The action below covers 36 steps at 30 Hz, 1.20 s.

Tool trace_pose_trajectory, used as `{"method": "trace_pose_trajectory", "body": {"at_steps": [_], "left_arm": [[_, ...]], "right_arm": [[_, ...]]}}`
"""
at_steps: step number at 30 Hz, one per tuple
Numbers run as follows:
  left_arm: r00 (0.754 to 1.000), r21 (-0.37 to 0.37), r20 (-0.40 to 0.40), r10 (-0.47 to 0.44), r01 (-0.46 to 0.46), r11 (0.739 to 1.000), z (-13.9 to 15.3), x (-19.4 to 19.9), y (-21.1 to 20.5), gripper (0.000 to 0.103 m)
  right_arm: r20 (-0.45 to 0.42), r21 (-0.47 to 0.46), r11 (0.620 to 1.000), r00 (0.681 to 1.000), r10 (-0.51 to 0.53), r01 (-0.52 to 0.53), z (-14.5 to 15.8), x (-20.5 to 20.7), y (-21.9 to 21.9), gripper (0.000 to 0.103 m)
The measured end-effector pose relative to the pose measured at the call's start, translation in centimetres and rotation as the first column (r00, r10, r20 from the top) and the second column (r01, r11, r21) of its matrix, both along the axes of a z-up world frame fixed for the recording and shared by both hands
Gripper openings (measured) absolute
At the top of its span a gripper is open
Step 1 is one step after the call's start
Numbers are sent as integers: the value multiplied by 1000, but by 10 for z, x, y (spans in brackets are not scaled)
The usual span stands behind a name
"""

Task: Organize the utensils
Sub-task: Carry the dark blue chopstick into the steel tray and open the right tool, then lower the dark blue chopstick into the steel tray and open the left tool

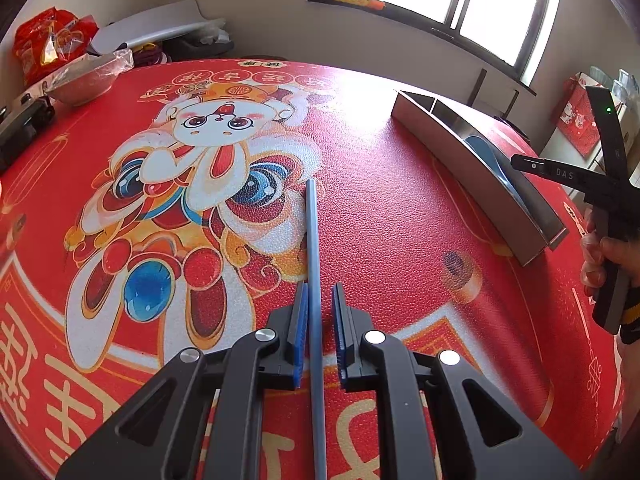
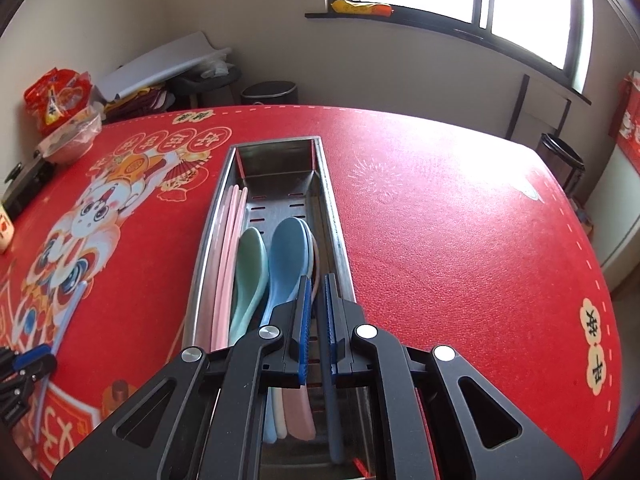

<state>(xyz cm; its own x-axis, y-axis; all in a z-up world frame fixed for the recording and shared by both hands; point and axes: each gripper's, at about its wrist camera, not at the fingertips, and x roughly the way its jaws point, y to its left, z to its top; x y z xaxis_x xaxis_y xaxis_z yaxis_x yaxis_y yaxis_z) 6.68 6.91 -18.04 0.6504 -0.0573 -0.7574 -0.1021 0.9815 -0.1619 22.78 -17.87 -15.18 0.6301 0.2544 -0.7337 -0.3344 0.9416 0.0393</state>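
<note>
A light blue chopstick runs straight ahead between the pads of my left gripper, which is shut on it over the red printed tablecloth. The same chopstick shows at the left of the right wrist view. A long steel utensil tray holds pink chopsticks, a green spoon and a blue spoon. My right gripper hangs over the tray's near right side, shut on a dark blue chopstick that reaches down into the tray.
The tray lies to the right of my left gripper, with a person's hand beside it. A wrapped bowl, a red snack bag and a black device sit at the far left. A bin stands beyond the table.
</note>
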Motion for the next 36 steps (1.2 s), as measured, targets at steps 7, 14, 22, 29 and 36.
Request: {"method": "trace_pose_trajectory", "body": {"at_steps": [7, 14, 22, 29, 36], "left_arm": [[1000, 4, 0, 0, 0, 1000, 0, 0, -2, 12], [1000, 26, -3, 2, -2, 1000, 0, 0, -4, 12], [1000, 123, -17, 7, -5, 992, 1, 2, -18, 12], [1000, 192, -27, 11, -6, 981, 1, 4, -27, 12], [997, 184, -74, 26, -12, 983, 3, 11, -30, 6]], "right_arm": [[79, 71, 997, 997, -9, 3, 10, -30, -18, 8], [110, 224, 974, 992, -65, 39, 5, -54, -46, 49], [100, 301, 953, 992, -73, 39, 3, -56, -65, 61], [61, 328, 944, 996, -66, 43, 3, -58, -69, 69], [77, 317, 948, 995, -58, 31, 5, -64, -66, 86]]}}
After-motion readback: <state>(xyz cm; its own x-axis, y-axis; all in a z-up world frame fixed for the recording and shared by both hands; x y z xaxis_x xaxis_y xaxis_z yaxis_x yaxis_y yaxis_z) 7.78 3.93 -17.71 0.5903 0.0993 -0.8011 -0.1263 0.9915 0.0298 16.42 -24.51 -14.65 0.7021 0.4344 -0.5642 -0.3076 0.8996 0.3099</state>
